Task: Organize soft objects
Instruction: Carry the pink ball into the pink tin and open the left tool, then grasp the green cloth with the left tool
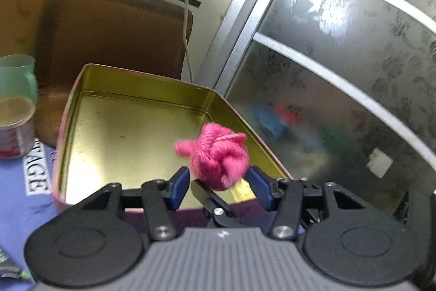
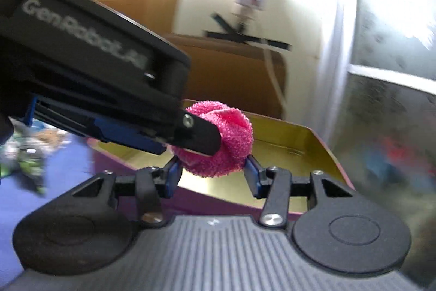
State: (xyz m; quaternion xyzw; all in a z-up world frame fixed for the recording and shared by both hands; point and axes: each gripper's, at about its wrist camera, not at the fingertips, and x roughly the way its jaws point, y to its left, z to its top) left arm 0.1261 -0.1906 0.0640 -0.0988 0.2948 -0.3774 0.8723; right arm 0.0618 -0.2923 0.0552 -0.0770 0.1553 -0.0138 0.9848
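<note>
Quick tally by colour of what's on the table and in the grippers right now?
Pink soft balls: 2 (yarn ball, mesh ball)
Gold-lined tin: 1
Green cup: 1
Red-labelled jar: 1
Total: 5

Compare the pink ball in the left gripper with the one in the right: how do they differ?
The left gripper holds a pink yarn ball of loose, thick strands with a tuft sticking out. The right gripper holds a pink mesh ball with a fine knit texture, folded petal-like, rounder and neater. Both are pink, clamped between blue fingers, above the open gold-lined tin.
</note>
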